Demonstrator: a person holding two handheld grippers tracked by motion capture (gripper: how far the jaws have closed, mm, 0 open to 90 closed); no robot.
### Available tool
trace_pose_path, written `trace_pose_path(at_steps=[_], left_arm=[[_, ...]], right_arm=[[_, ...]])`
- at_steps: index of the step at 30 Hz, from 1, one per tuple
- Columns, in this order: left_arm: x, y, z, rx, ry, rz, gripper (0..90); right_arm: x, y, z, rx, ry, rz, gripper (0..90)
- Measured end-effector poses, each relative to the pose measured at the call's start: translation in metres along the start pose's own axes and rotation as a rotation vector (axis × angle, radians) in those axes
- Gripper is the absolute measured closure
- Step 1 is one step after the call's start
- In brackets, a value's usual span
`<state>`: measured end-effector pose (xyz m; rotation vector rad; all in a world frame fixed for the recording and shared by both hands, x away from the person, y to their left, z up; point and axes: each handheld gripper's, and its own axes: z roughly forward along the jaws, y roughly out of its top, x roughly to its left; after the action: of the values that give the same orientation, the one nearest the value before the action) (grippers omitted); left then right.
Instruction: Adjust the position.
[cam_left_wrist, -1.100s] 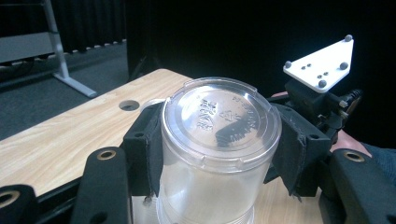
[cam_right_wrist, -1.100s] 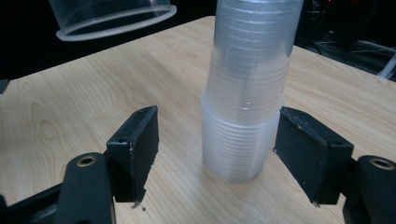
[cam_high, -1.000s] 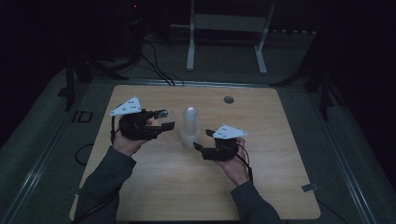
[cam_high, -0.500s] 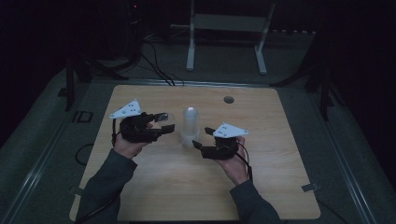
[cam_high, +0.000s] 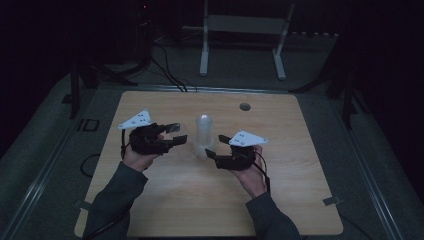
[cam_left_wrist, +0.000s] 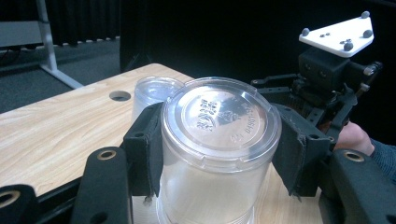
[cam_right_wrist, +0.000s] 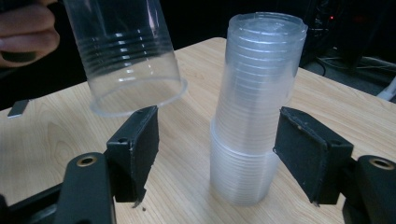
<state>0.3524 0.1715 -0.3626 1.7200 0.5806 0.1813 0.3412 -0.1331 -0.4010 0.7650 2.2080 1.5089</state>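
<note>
The left gripper (cam_left_wrist: 219, 154) is clamped on one clear cup (cam_left_wrist: 215, 154), upside down and lifted off the stack (cam_right_wrist: 254, 107), which stands between the right gripper's (cam_right_wrist: 217, 154) parted jaws, so I reckon setting that cup aside comes next.

Cup stack (cam_high: 203, 136) mid-table (cam_high: 280, 200), single cup (cam_high: 176, 134) to its left

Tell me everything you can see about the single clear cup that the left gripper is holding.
The single cup is clear, thin plastic, with ridged rings near its rim and embossed lettering on its round base. It is upside down and tilted, base up and open rim down, lifted off the wooden table. The left gripper clamps it, one black pad on each side. It hangs apart from the stack of cups.
</note>
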Motion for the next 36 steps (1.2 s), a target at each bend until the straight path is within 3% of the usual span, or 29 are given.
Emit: trace_pose_path(at_steps=[19, 36], left_arm=[[-0.001, -0.008, 0.006, -0.012, -0.012, -0.025, 41.2], [-0.002, -0.014, 0.01, -0.043, -0.036, -0.053, 41.2]], right_arm=[[0.004, 0.001, 0.0, -0.021, 0.037, 0.002, 31.0], [0.01, 0.002, -0.002, -0.07, 0.103, -0.009, 29.8]])
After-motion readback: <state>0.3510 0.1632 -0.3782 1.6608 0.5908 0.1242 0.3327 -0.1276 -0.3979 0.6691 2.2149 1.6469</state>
